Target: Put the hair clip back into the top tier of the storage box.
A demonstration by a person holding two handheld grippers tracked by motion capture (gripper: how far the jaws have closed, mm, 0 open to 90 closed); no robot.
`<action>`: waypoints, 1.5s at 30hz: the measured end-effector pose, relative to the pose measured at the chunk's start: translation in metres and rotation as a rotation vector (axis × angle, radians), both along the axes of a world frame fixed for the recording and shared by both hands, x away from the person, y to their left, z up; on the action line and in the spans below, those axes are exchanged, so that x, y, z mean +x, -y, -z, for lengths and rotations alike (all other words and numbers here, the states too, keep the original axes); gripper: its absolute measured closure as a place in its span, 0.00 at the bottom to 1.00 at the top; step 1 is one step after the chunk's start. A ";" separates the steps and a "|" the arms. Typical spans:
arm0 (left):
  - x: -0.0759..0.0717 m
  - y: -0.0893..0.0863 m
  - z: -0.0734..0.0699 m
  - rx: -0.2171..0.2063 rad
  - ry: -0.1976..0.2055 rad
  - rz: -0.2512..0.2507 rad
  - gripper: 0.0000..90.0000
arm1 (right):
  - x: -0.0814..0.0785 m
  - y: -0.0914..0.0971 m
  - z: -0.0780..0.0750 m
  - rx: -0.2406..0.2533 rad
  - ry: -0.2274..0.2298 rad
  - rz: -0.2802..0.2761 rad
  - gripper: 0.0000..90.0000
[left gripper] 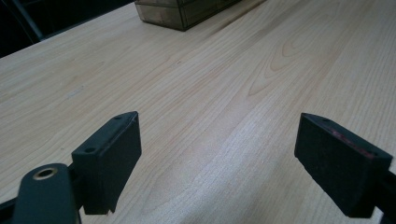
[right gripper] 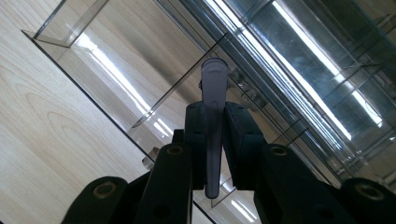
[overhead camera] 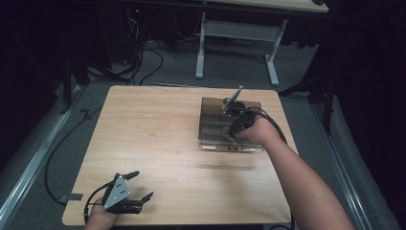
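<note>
High view hangs above the near edge of the table (overhead camera: 158,129), looking forward and down. Left gripper view skims low across the wood toward the clear organizer (left gripper: 187,11). Right gripper view is right up against that organizer (right gripper: 280,70); all three share it.

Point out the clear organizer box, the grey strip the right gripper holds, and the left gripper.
Clear organizer box (overhead camera: 210,103), high view, its back left wall.
Grey strip (right gripper: 214,88), right gripper view, its upper end.
Left gripper (left gripper: 217,161), left gripper view, midway between its fingertips.

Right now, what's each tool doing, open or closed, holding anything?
Left tool: open, holding nothing, above the bare table.
Right tool: closed on a thin grey handle-like piece, over the clear plastic organizer.
</note>
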State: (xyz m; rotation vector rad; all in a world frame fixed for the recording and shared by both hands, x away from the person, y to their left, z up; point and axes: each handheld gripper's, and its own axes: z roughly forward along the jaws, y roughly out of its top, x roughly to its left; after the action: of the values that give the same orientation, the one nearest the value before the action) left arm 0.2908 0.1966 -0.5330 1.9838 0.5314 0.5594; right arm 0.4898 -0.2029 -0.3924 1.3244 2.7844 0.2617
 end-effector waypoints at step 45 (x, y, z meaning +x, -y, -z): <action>0.000 0.000 0.000 0.001 -0.002 -0.002 0.17 | -0.023 0.010 -0.003 0.008 -0.016 0.033 0.82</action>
State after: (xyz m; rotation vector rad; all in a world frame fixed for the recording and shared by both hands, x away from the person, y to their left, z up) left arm 0.2912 0.1962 -0.5331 1.9851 0.5345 0.5586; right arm 0.4665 -0.2124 -0.3891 1.3794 2.7747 0.2626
